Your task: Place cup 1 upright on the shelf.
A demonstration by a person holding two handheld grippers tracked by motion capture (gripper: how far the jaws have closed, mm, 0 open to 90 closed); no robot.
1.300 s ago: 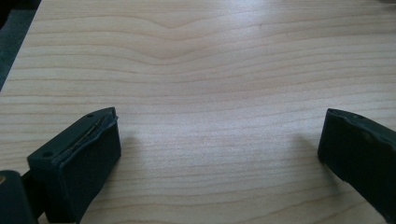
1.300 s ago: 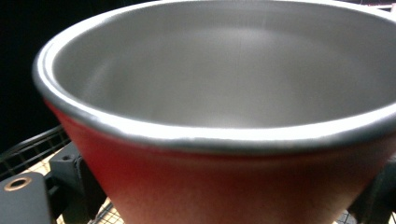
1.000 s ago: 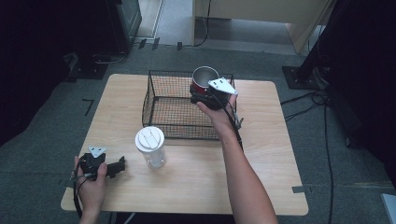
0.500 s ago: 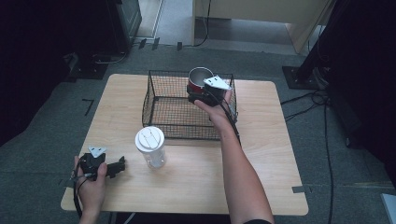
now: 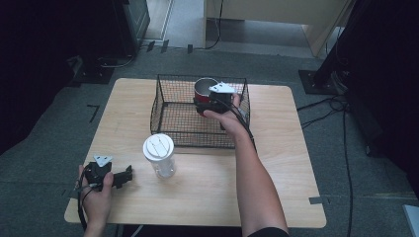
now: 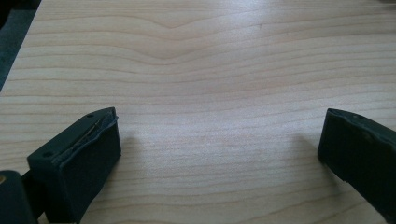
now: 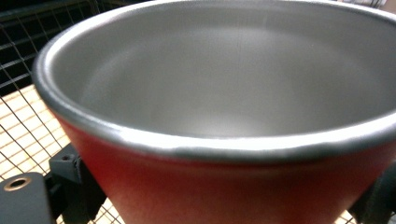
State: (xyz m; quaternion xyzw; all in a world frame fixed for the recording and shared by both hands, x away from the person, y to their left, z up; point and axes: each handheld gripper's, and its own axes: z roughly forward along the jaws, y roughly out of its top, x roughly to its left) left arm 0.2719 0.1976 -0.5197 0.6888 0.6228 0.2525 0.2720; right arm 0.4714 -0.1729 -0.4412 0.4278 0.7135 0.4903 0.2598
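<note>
Red steel cup [image 5: 204, 91]: rigid, light, likely slick; right claw [image 5: 212, 101] clamps its lower wall inside wire basket [image 5: 168, 106]. Left claw [image 5: 129, 174] open on desk [image 5: 286, 163].

1. A light wooden table [image 5: 276, 187] with rounded corners stands on grey carpeted floor [image 5: 44, 143].
2. A black wire basket [image 5: 168, 106] sits on the tabletop toward 12 o'clock from the table's middle.
3. A clear plastic cup with a white lid [image 5: 159, 154] stands upright at about 8 o'clock, just in front of the basket's near-left corner.
4. Bare pale wood grain [image 6: 210, 70] runs across the left gripper view.
</note>
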